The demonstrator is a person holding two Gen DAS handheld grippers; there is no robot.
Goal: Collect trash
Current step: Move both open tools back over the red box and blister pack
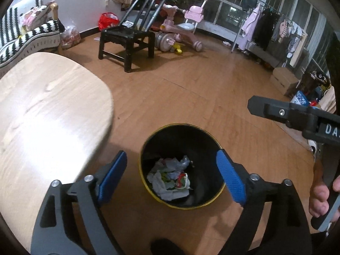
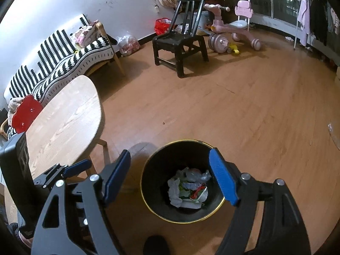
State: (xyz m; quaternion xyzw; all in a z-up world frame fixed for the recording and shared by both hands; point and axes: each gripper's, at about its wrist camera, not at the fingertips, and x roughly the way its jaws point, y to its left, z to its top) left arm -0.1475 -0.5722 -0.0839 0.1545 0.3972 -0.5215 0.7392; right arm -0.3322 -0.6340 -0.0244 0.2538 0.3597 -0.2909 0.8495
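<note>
- Both sets of jaws are standing wide apart with nothing between the blue pads — my left gripper [image 1: 172, 176] and my right gripper [image 2: 170, 176] are each hanging empty above the round black waste bin with the yellow rim [image 1: 141, 148].
- I am looking straight down into that bin from both wrists; the crumpled white paper and coloured wrappers [image 1: 170, 178] are lying in a heap on its bottom, well below the rim.
- I am judging the task as largely done: trash is sitting inside the bin, and I am seeing nothing held in either tool.
- I am seeing no loose scraps on the pale oval wooden tabletop [image 1: 46, 114] in the part that shows; a tiny dark speck is lying on the brown wooden floor [image 2: 244, 116], too small to tell what it is.
- What is left, by my guess, is only a check for stray bits — the far floor near the black wooden chair [image 2: 180, 42] and the pink child's tricycle [image 2: 233, 29] is too distant to judge.
- On my left the table's rounded edge is sitting near the bin, so I am keeping any leftward swing short.
- Ahead and to my right the floor is lying open, giving me free room to lift and pull away.
</note>
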